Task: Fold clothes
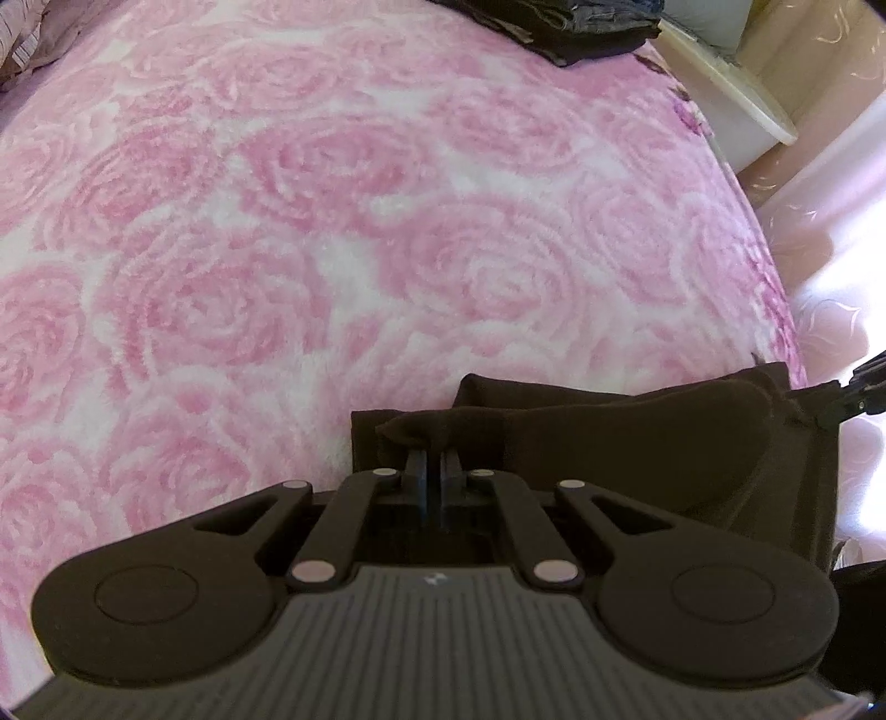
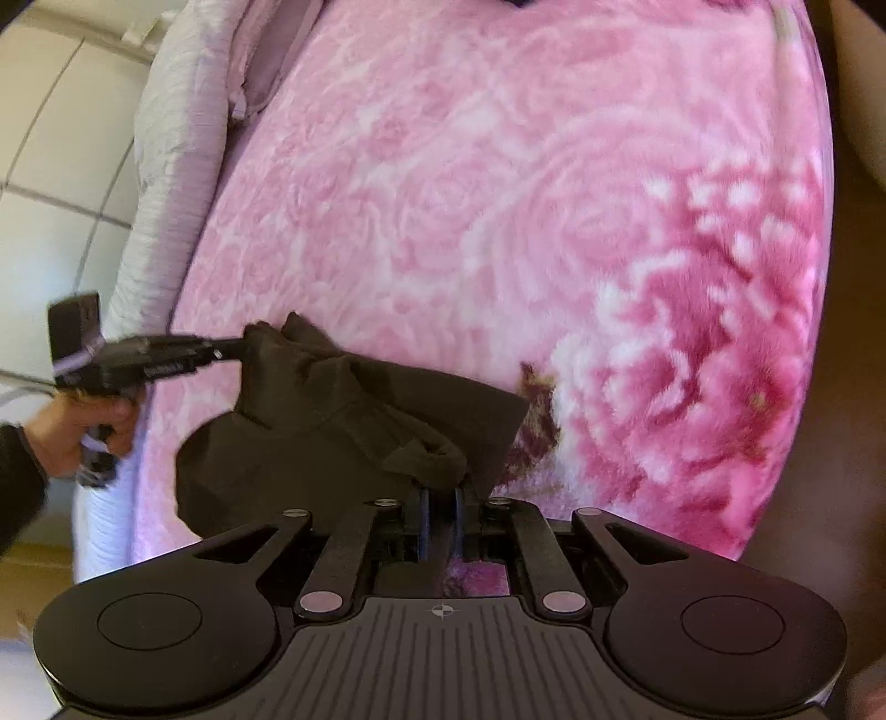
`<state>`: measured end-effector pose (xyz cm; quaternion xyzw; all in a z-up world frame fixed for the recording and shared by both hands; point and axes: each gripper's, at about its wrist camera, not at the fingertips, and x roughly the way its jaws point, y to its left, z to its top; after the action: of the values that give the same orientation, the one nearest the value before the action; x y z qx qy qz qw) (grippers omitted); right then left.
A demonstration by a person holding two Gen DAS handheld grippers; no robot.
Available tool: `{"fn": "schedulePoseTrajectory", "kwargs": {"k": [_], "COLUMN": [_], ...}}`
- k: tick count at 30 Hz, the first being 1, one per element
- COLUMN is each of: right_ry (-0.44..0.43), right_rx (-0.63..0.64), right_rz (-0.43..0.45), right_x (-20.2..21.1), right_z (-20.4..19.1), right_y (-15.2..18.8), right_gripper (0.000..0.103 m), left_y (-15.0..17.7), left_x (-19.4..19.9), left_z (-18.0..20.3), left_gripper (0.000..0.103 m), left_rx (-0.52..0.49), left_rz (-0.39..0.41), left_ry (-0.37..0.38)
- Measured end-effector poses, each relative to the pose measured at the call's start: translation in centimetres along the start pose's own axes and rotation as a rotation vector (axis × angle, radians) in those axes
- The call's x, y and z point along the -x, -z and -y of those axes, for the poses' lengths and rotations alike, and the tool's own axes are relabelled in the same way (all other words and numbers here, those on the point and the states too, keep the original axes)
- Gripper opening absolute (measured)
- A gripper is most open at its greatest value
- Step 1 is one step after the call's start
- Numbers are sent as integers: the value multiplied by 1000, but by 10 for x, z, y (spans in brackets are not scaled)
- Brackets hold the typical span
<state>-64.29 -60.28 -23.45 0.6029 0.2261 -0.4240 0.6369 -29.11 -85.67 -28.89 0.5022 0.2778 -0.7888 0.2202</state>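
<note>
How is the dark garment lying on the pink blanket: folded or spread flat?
Folded, loosely. The garment is bunched in overlapping layers on the blanket, with both tools pinching its edges.

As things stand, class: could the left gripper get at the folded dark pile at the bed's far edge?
Probably not yet: the left gripper is shut on the dark garment, though bare pink blanket leads to the pile.

Left gripper (image 1: 434, 462): matte black, ribbed grey base plate, silver pivot pins, round side bosses. Right gripper (image 2: 441, 501) identical, crosshair mark. Dark sleeve (image 2: 16, 471).
</note>
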Motion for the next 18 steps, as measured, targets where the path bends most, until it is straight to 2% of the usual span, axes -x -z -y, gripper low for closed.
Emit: {"fn": "schedulePoseTrajectory", "kwargs": {"k": [4,7,9,12,13,15,16,18], "right_ry": [-48,-33,-28,-22,-25,5,23,57], "right_rx": [54,60,22,-17,-14,0,7,21], "right_rz": [65,91,50,-2,-4,9,18,36], "right_x": [16,9,-10,-27,-27,-19,-14,-4], "right_z": [-18,-5,11,29,31,30,28,25], "right_y": [-7,-16,-19,-19,-19,-19,-18,-17], "right_gripper": [2,2,2,3,4,9,13,15], "left_y": [0,0,-1,-3,-3,-1,1,8], "left_x": [24,13,-3,-19,-17,-7,0,18], "left_z": [-1,-13,-17,-13,-13,-16,-19,-30], "left_gripper": [2,2,2,4,5,15,16,14], "left_rx": [19,66,80,42,40,46,55,94], "left_rz": [66,54,22,-27,-26,-14,-5,2], "left_ry": [-6,-20,-17,-34,-41,-59,-70,-84]}}
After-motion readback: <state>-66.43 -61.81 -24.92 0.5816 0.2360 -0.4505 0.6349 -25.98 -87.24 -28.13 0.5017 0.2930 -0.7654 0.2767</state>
